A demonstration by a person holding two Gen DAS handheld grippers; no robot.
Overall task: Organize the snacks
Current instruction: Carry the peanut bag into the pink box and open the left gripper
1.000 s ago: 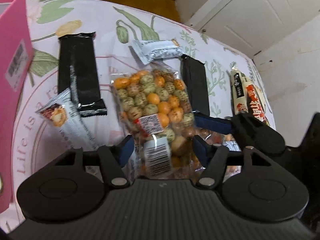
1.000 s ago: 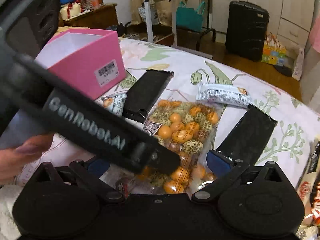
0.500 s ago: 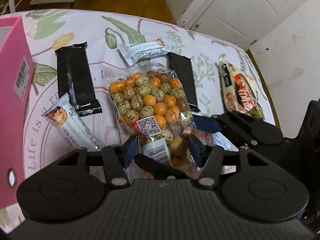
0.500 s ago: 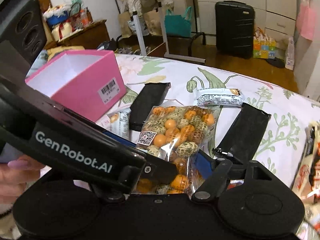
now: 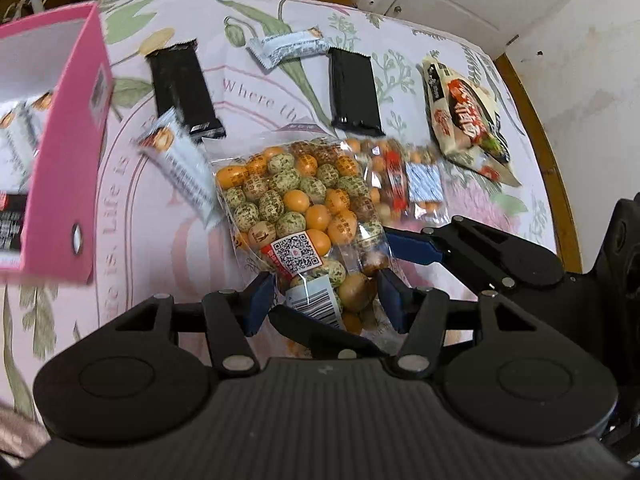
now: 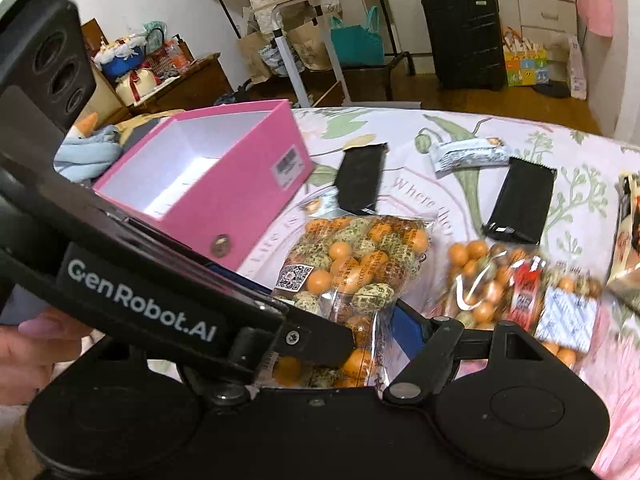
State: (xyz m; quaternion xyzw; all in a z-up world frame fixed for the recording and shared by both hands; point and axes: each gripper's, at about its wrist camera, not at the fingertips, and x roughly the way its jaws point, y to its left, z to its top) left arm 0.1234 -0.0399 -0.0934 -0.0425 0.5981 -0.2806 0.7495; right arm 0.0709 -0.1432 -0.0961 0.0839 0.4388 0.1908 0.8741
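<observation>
A clear bag of orange and green coated nuts (image 5: pixel 296 208) (image 6: pixel 352 264) hangs lifted off the flowered tablecloth. My left gripper (image 5: pixel 325 300) is shut on its lower end, a blue pad on each side. My right gripper (image 6: pixel 320 300) grips the same bag from the right. One of its blue fingers (image 5: pixel 416 246) presses the bag's edge; the other is hidden behind the left gripper's black body (image 6: pixel 140 304). The open pink box (image 5: pixel 64 160) (image 6: pixel 240 184) stands to the left, with a white bar and a dark packet inside.
On the cloth lie two black bars (image 5: pixel 184 88) (image 5: pixel 354 94), two white bars (image 5: pixel 288 46) (image 5: pixel 180 168), a second nut bag (image 5: pixel 404 176) (image 6: pixel 516 292) and a white-and-red pack (image 5: pixel 468 116). The table's wooden edge (image 5: pixel 548 160) runs at the right. A hand (image 6: pixel 24 344) holds the left gripper.
The right jaws have closed on the bag. Both grippers have risen with it and moved toward the pink box, which uncovered the second nut bag lying underneath.
</observation>
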